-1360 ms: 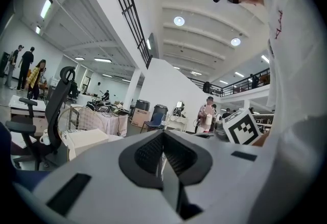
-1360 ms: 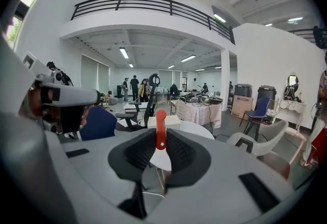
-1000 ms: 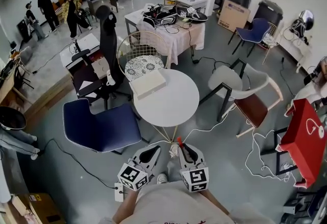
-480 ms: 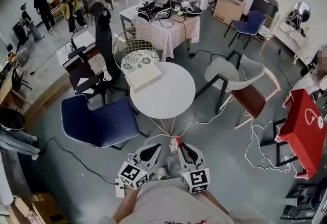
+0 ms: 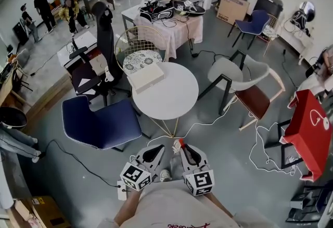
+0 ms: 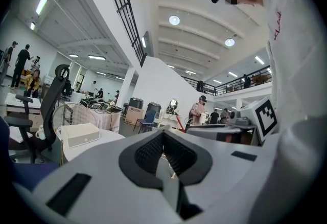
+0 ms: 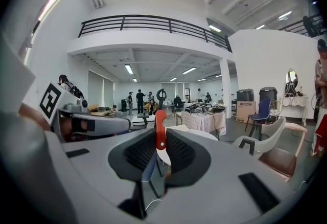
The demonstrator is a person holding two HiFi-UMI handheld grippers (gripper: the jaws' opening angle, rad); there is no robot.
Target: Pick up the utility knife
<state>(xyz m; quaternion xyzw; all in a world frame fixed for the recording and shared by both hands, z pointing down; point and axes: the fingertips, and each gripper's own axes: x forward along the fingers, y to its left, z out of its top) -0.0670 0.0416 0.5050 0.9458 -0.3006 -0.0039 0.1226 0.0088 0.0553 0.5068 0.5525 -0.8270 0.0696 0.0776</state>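
The utility knife [image 5: 177, 144] has a red handle and stands up out of my right gripper [image 5: 183, 148], which is shut on it. In the right gripper view the red handle [image 7: 160, 127] rises between the two black pads, with a pale blade part below it. My left gripper [image 5: 156, 150] is held close beside the right one, in front of the person's body and above the floor. Its pads meet at the tip in the left gripper view [image 6: 163, 136] with nothing between them. Both grippers point toward the round white table [image 5: 174, 104].
A white box [image 5: 146, 77] lies on the round table. A blue chair [image 5: 101, 125] stands to its left, a grey and brown chair [image 5: 244, 91] to its right, and a wire chair [image 5: 141, 50] behind. Cables [image 5: 260, 154] trail over the floor, a red stand [image 5: 307, 133] is at right, and people stand far off at back left.
The head view has shifted slightly, so the table sits a little higher in the picture. Both grippers keep their places side by side, and the knife stays in the right jaws.
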